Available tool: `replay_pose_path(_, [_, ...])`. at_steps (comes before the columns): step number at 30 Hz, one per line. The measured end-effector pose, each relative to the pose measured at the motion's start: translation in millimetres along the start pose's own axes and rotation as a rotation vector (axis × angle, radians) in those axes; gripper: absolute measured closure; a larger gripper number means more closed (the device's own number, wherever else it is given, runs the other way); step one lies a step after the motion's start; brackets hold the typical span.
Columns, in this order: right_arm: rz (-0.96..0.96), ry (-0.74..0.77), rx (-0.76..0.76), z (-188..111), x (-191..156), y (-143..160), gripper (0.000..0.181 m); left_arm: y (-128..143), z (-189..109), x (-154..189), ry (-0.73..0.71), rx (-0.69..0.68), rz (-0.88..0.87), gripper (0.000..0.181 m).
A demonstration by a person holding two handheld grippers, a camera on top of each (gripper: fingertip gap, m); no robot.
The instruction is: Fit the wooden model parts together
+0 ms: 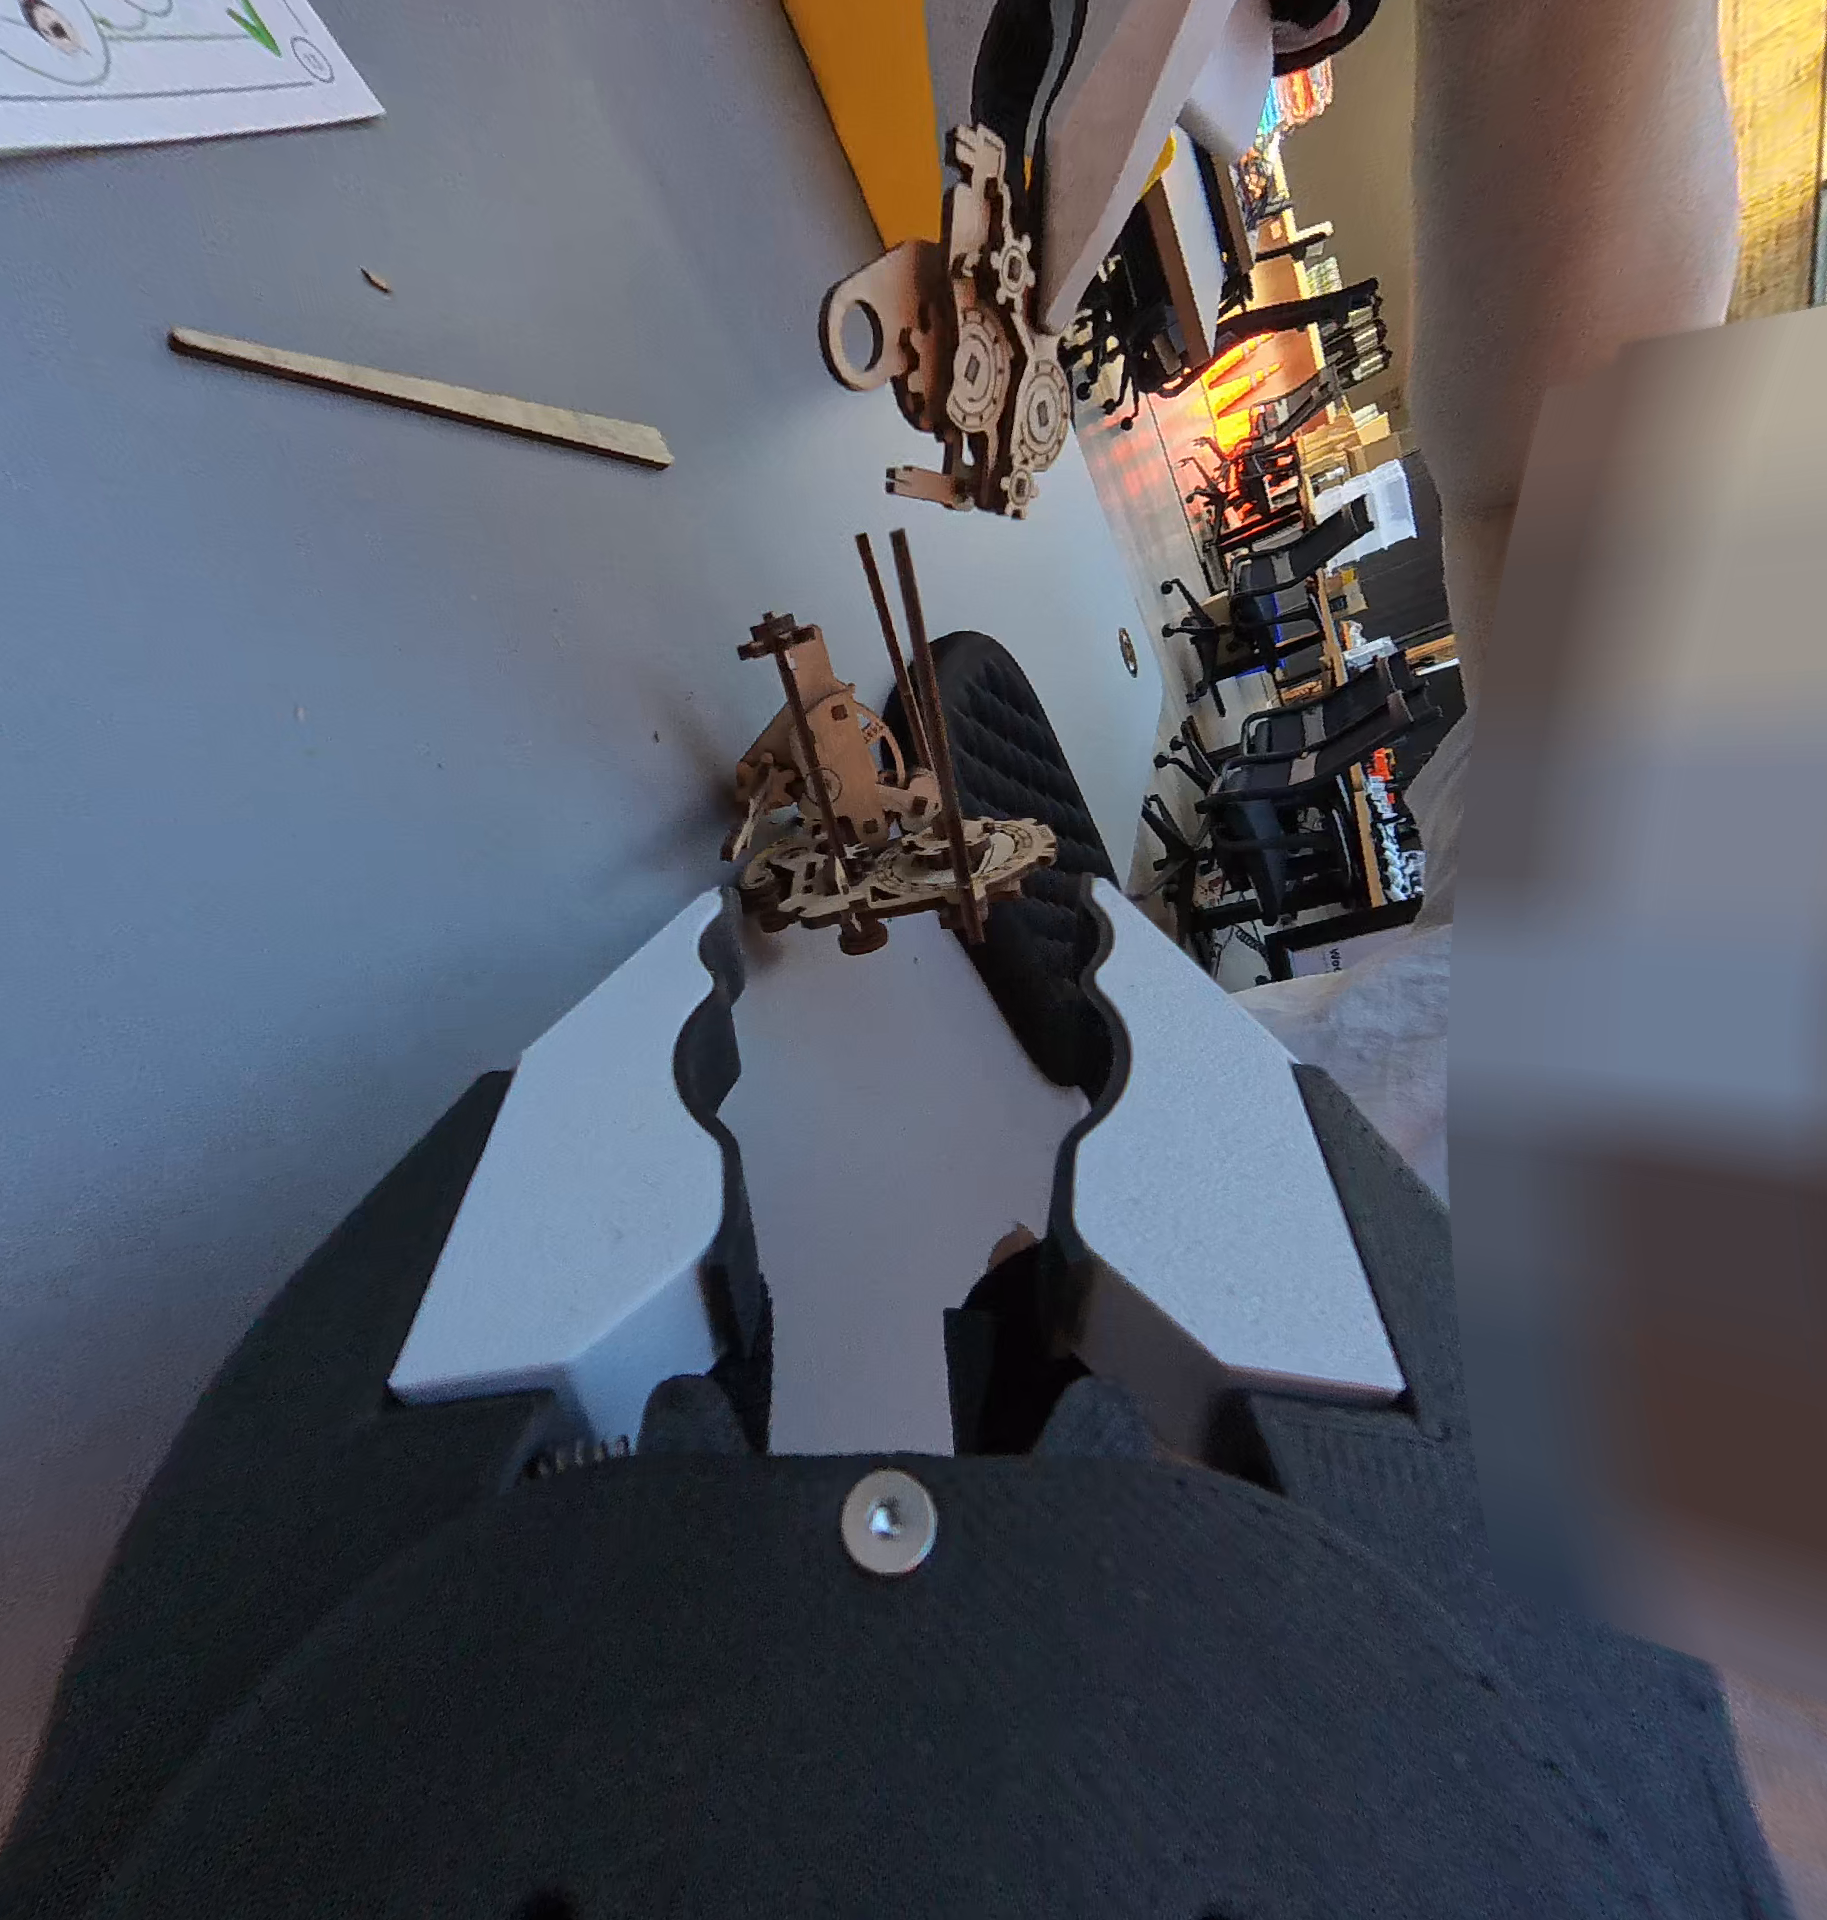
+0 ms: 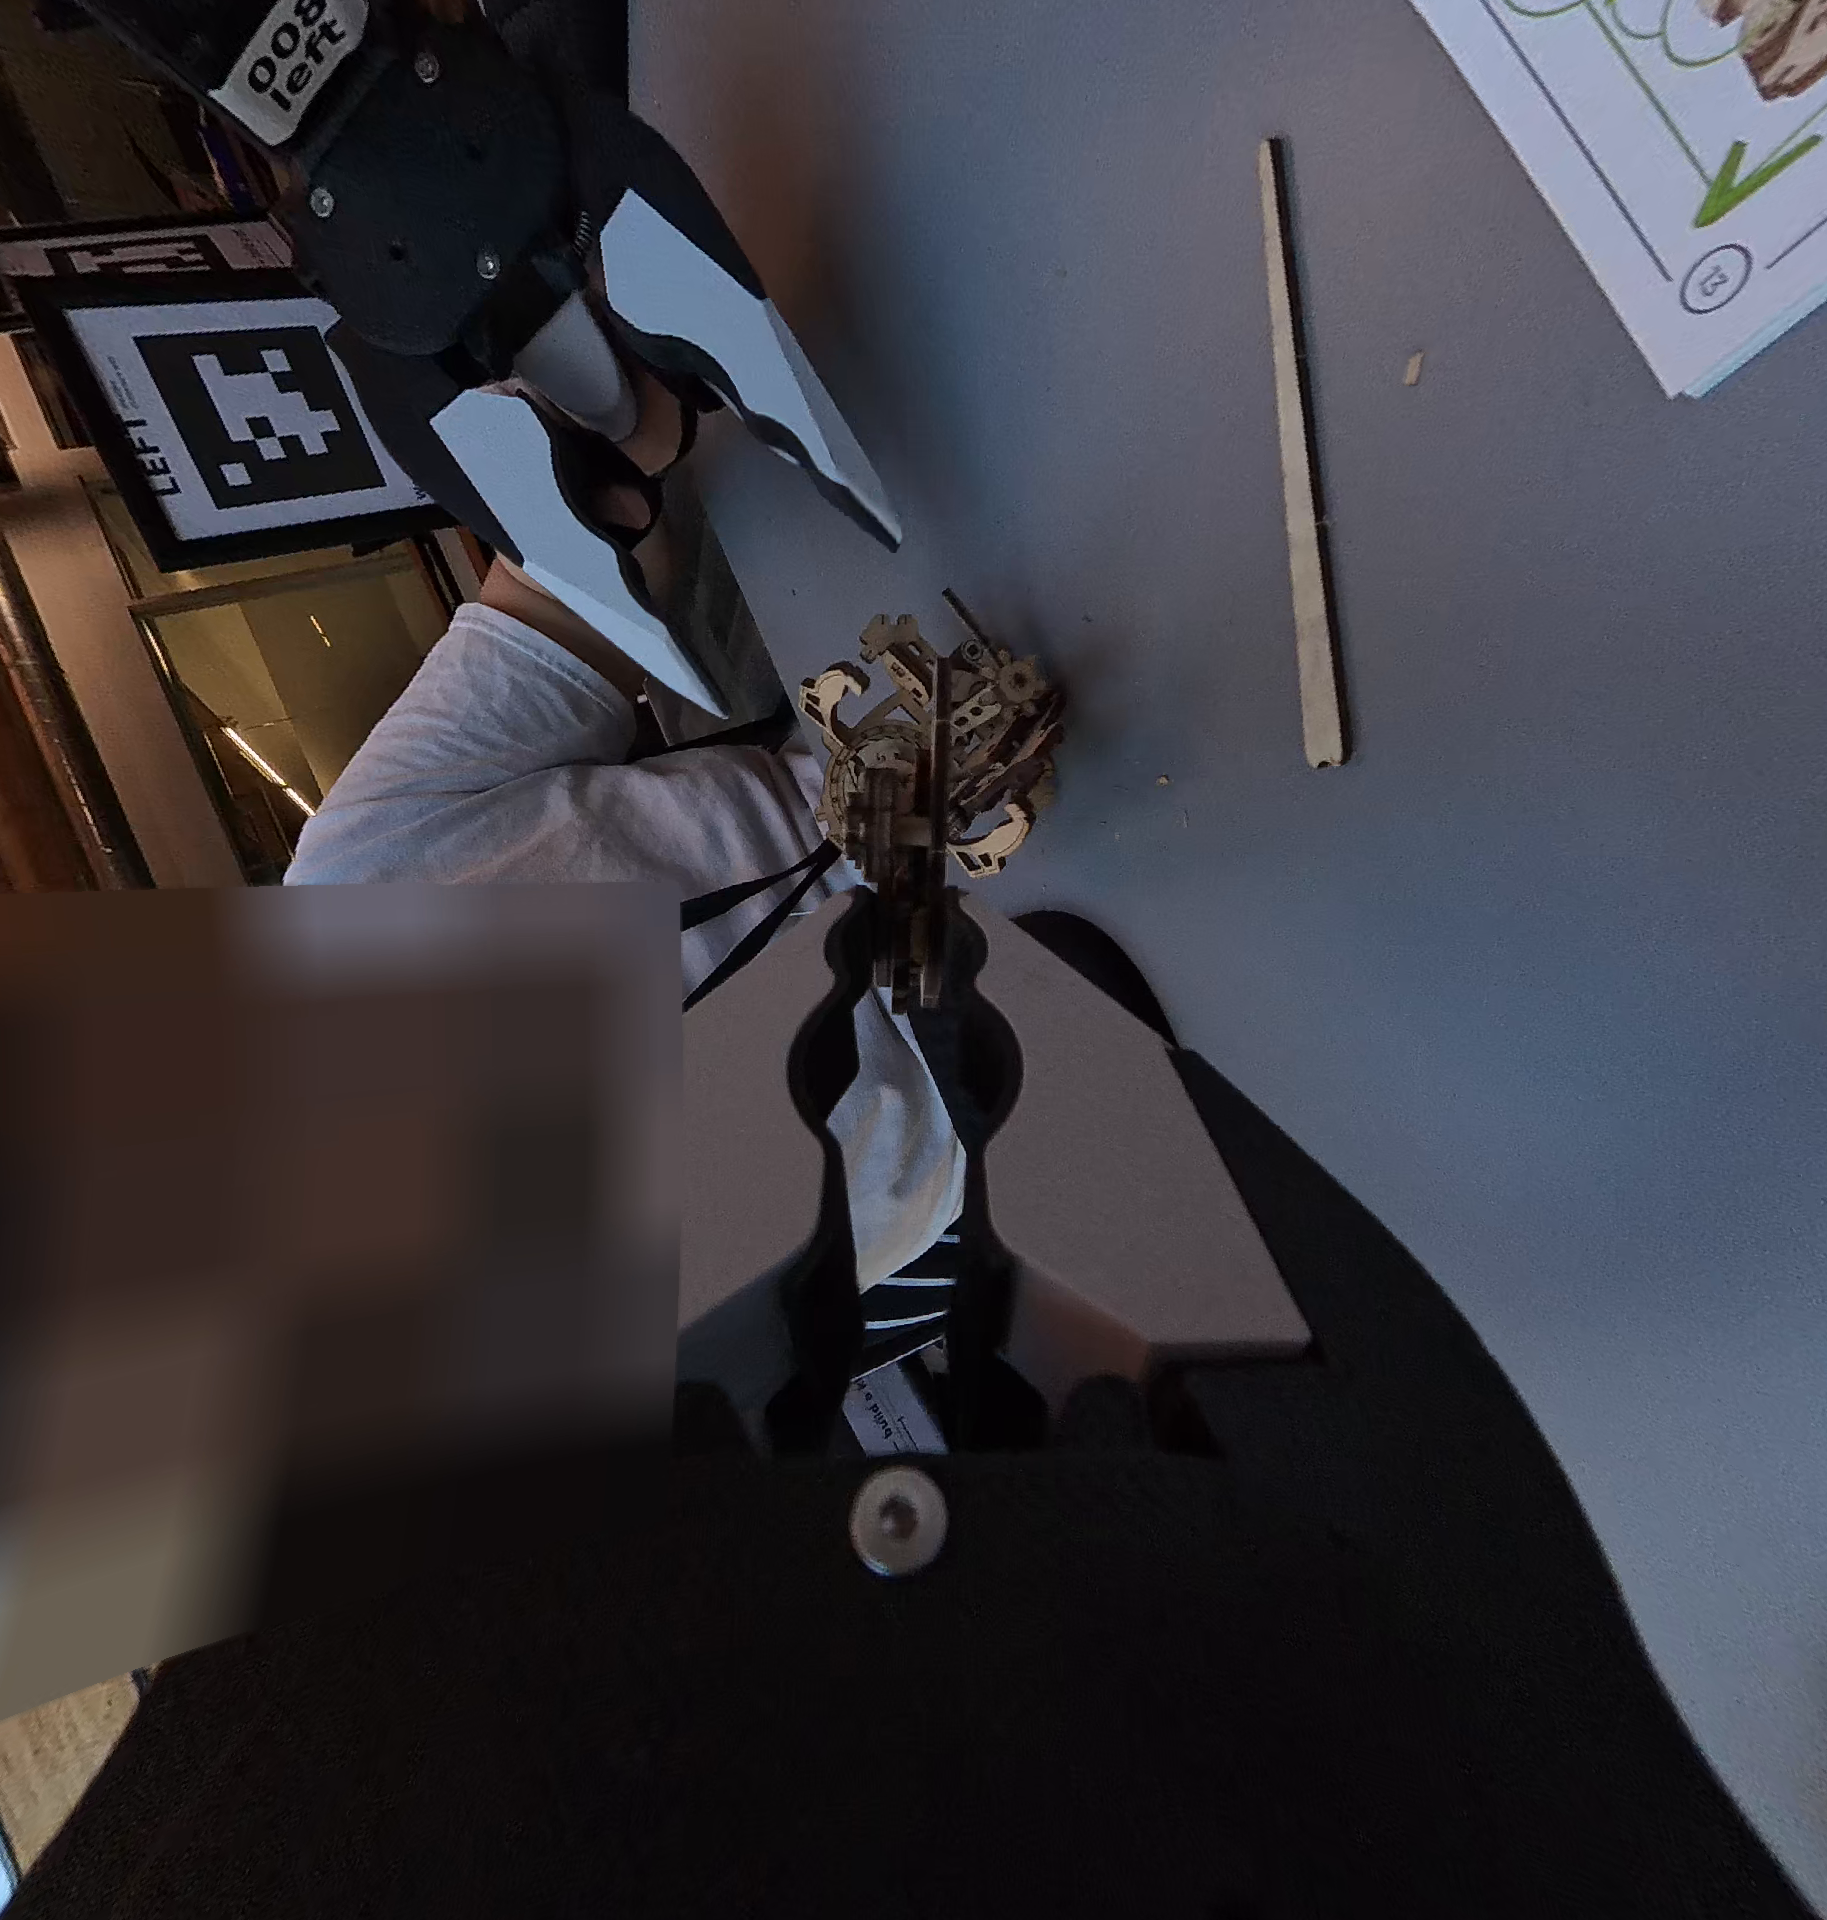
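The gear plate (image 1: 976, 343), clenched in the right gripper (image 2: 914, 961) above the model (image 1: 867, 831) on the bench (image 1: 317, 727), is best lowered dead straight so its holes catch the upright rods (image 1: 914, 717), with the left gripper (image 1: 909, 935), jaws released, steadying the base.

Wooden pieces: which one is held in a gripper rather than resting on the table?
The gear-covered flat assembly, clamped in the right gripper above the table. The model with upright rods and the plain long strip both rest on the table.
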State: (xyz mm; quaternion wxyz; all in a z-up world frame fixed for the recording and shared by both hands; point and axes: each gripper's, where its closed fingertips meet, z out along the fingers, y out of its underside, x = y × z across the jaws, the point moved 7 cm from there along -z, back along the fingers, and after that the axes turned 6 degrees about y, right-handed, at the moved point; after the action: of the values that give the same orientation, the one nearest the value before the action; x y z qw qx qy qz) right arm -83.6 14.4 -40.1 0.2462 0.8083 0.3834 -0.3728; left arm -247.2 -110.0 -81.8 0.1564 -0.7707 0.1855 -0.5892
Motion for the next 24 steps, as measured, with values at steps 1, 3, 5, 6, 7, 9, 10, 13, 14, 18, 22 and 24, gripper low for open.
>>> replay_pose_path(1, [0.002, 0.002, 0.004, -1, 1, 0, 0.171, 0, 2, 2, 0.009, -0.006, -0.011, 0.119])
replay_pose_path(3, [0.007, 0.001, 0.006, -2, 1, 0, 0.171, 2, 7, 4, 0.003, -0.029, -0.016, 0.120])
replay_pose_path(5, [0.015, -0.006, 0.013, -2, 1, -1, 0.171, 3, 12, 4, -0.007, -0.049, -0.017, 0.121])
replay_pose_path(6, [0.020, -0.010, 0.011, -2, 2, 0, 0.171, 4, 14, 4, -0.004, -0.056, -0.018, 0.124])
replay_pose_path(7, [0.024, -0.012, 0.008, -1, 2, 0, 0.171, 4, 16, 3, 0.003, -0.062, -0.022, 0.127])
replay_pose_path(9, [0.036, -0.013, 0.005, 1, 3, 0, 0.171, 4, 20, 1, 0.025, -0.063, -0.030, 0.137])
replay_pose_path(10, [0.045, -0.014, 0.002, 2, 4, 0, 0.171, 4, 21, 2, 0.042, -0.061, -0.027, 0.147])
replay_pose_path(13, [0.068, -0.015, -0.009, 4, 8, 1, 0.171, 3, 25, 4, 0.071, -0.056, 0.013, 0.172])
replay_pose_path(14, [0.076, -0.015, -0.014, 5, 9, 1, 0.171, 3, 25, 5, 0.074, -0.054, 0.023, 0.174])
replay_pose_path(18, [0.080, -0.005, -0.020, 5, 12, 4, 0.171, 5, 26, 4, 0.039, -0.073, -0.010, 0.117])
replay_pose_path(22, [0.071, -0.009, -0.006, 3, 11, 4, 0.171, 15, 25, 21, 0.078, -0.020, 0.011, 0.122])
replay_pose_path(24, [0.062, -0.006, 0.005, 2, 10, 5, 0.171, 24, 26, 36, 0.054, 0.024, 0.103, 0.124])
